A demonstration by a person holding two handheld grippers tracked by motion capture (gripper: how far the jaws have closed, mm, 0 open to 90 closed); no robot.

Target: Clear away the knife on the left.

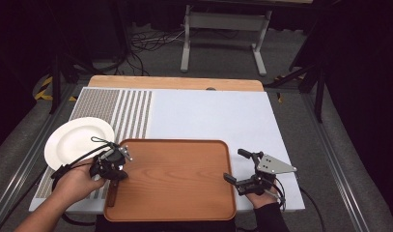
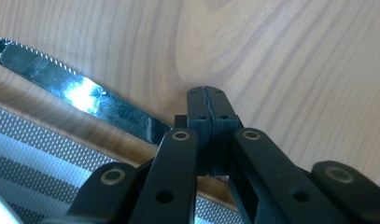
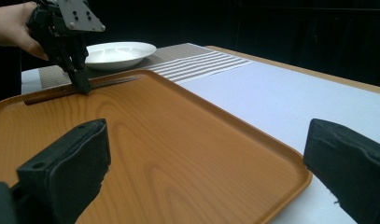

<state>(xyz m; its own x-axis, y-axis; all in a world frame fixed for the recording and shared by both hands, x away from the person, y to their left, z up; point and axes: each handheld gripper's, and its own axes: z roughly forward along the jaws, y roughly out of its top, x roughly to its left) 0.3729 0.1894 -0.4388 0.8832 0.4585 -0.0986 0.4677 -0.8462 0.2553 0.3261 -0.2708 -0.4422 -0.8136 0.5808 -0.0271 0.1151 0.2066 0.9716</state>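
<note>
We are holding the right gripper [image 1: 234,166] with jaws wide apart over the wooden tray's [image 1: 184,193] right rim. We are clamping the left gripper [image 1: 116,181] on the knife [image 2: 80,93] lying along the tray's left edge. We are noting the white plate [image 1: 76,140] beyond, on the striped mat [image 1: 131,108].
</note>
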